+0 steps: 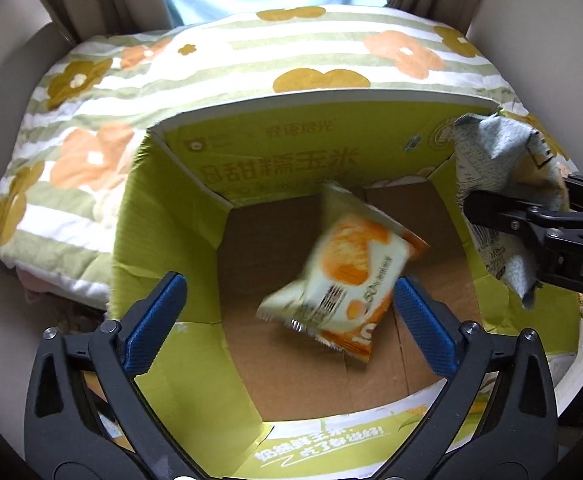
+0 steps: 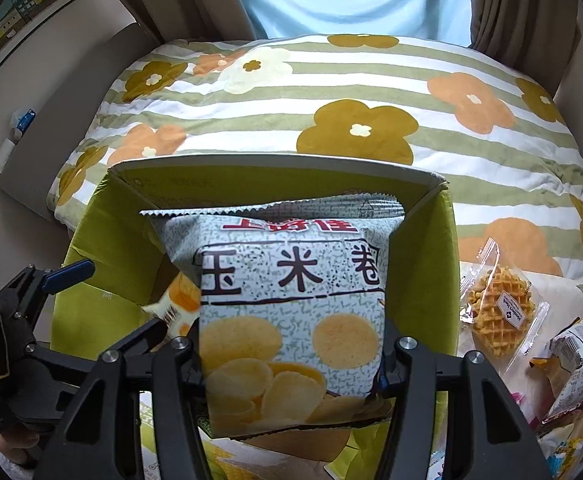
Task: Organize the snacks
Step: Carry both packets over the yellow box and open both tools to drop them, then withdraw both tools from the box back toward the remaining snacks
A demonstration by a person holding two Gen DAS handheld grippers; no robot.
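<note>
A green cardboard box (image 1: 163, 232) stands open on the bed; it also shows in the right wrist view (image 2: 107, 240). My left gripper (image 1: 287, 320) is open above the box. An orange-and-white snack packet (image 1: 347, 268) is blurred between its fingers, apart from both pads, over the box floor; a corner of it shows in the right wrist view (image 2: 179, 300). My right gripper (image 2: 291, 364) is shut on a grey-green corn-roll chip bag (image 2: 291, 300) and holds it over the box's right side. The bag also shows in the left wrist view (image 1: 503, 184).
A floral striped quilt (image 2: 331, 92) covers the bed behind the box. To the right of the box lie a wrapped waffle (image 2: 499, 308) and another small snack packet (image 2: 579, 364). Curtains and a window are at the back.
</note>
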